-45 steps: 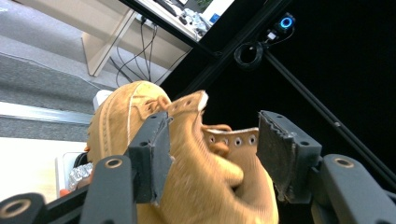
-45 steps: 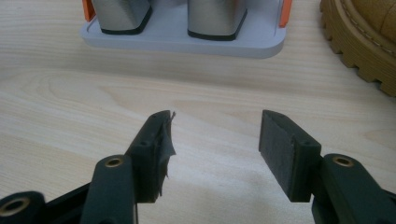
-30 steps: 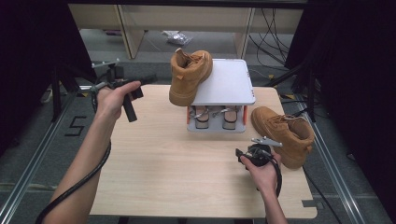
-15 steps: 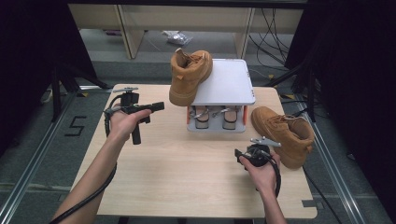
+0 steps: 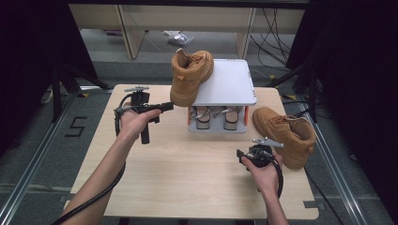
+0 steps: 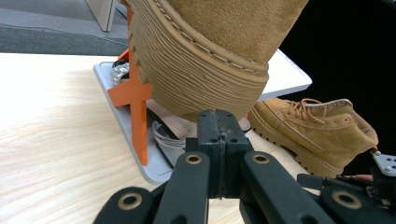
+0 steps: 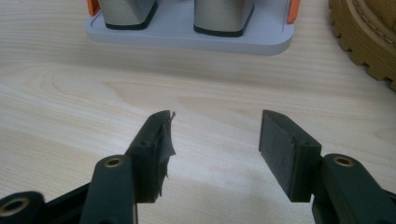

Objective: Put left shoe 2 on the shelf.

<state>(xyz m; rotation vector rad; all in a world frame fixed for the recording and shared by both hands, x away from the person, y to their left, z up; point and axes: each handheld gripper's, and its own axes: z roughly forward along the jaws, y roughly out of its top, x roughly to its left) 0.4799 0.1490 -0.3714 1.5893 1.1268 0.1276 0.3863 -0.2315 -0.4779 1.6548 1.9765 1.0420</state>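
**Left gripper closed and empty at the racked boot; right gripper idle, open**

Left gripper [image 5: 162, 107]: jaws pressed flat together, nothing between them. They have just been closing, on air. Tips point at the sole of the boot on the rack [image 5: 190, 75], close to it; contact I can't confirm from the left gripper view. Right gripper [image 5: 248, 155]: jaws wide apart, empty, low over the worktop [image 5: 155, 178] near its right edge, aimed at the rack base.

Progress, my read:
- One boot is up on the shoe rack [image 5: 230, 84], toe hanging off the top plate's left edge and tilted down. Looks placed but not square.
- Second boot [image 5: 286, 133] sits on the worktop at the right edge, just right of the rack, untouched.
- Left to do, probably: nudge the racked boot straight with the closed jaws, then lift the second boot up beside it. Room on the plate's right half.

Materials:
- Boots: tan suede, contrast stitching, laces, metal eyelets, thick ribbed rubber sole with a toothed tread edge.
- Rack: smooth light-grey flat plate, rounded corners, orange cross-braced side supports, grey base tray with a pair of insoles or slippers below; can't tell which.
- Worktop: pale wood-grain laminate.
- Jaw pads: black, matte; the right gripper's one pad is frayed at the tip.
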